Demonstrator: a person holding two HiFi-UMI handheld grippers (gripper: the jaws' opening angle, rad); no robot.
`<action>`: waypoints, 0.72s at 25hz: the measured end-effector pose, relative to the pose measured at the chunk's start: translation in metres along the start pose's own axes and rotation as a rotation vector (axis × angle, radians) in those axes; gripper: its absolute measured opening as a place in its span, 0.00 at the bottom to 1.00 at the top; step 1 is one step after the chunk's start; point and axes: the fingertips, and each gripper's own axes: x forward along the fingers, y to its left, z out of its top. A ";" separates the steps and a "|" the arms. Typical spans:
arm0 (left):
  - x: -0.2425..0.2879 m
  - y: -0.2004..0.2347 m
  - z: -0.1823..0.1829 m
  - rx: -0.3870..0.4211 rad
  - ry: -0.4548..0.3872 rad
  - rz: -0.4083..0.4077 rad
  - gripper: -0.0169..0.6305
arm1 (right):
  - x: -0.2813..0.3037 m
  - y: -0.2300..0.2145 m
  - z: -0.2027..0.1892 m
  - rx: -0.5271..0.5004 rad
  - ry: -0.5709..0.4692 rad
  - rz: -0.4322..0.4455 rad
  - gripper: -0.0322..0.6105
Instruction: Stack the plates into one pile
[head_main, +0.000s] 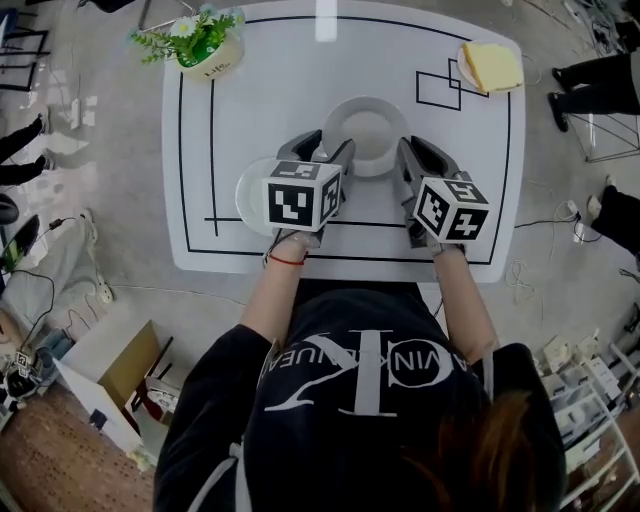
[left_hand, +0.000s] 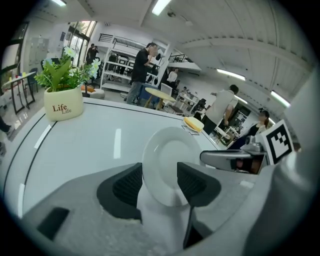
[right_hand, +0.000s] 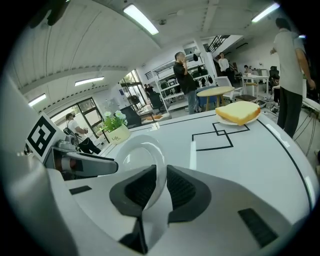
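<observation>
Plate (head_main: 365, 128) at mid-counter (head_main: 290, 70) is clamped on opposite rims, left gripper (head_main: 328, 147) at its 8 o'clock and right gripper (head_main: 423, 152) at 4 o'clock, likely to carry it level onto the second plate (head_main: 250, 197) at its 8 o'clock.

Bright overhead strip lights (right_hand: 141, 19); fisheye-warped, dark-cornered edges.

Left plate (head_main: 250, 190): largely covered by the cube of the left gripper (head_main: 328, 145), head view.
Centre plate (head_main: 365, 130): near rim hidden behind the jaws of that and the right gripper (head_main: 418, 150).
</observation>
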 end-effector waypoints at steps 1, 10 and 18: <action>-0.004 0.001 0.000 0.000 -0.006 -0.003 0.37 | -0.001 0.004 0.000 0.000 -0.007 0.001 0.15; -0.040 0.012 -0.004 0.001 -0.048 -0.024 0.37 | -0.013 0.040 0.000 -0.008 -0.068 0.000 0.15; -0.071 0.026 -0.012 -0.028 -0.084 -0.026 0.38 | -0.018 0.075 -0.007 -0.024 -0.088 0.020 0.15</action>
